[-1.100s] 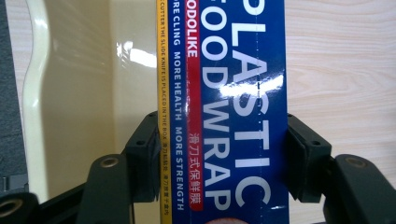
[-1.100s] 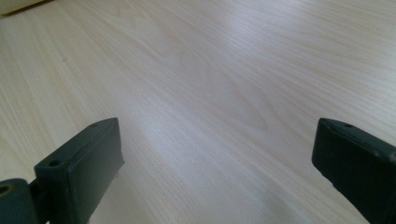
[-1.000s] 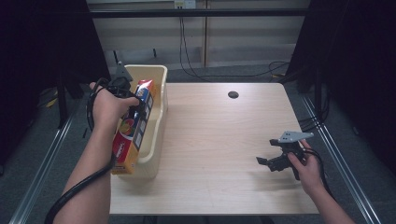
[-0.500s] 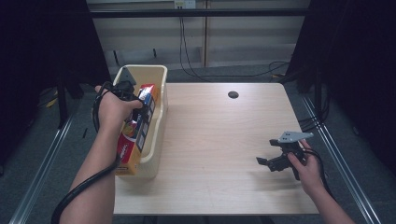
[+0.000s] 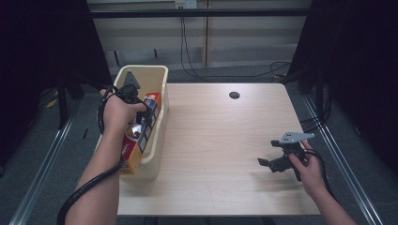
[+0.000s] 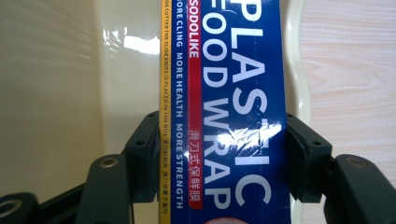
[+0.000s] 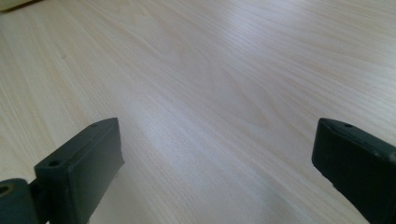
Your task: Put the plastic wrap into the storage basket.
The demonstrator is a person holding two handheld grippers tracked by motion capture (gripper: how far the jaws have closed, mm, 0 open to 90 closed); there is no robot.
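A long plastic-wrap box [image 5: 141, 136], blue with a yellow edge and white lettering [image 6: 224, 107], lies lengthwise inside a cream plastic bin [image 5: 159, 77] at the table's left edge. My left gripper [image 5: 141, 123] is over the bin and shut on the box, one black jaw pressed on each long side in the left gripper view. The box's near end sticks out past the bin's front. My right gripper [image 5: 270, 164] rests low over the wooden table [image 5: 220, 140] at the right, jaws wide open with bare wood [image 7: 210, 116] between them.
A round black cable hole [image 5: 234, 95] sits near the table's far edge. Metal rails run along the floor on both sides of the table. Cables hang behind the table at the back wall.
My left gripper has carried the box farther along the bin, away from the person. The right gripper has stayed where it was.
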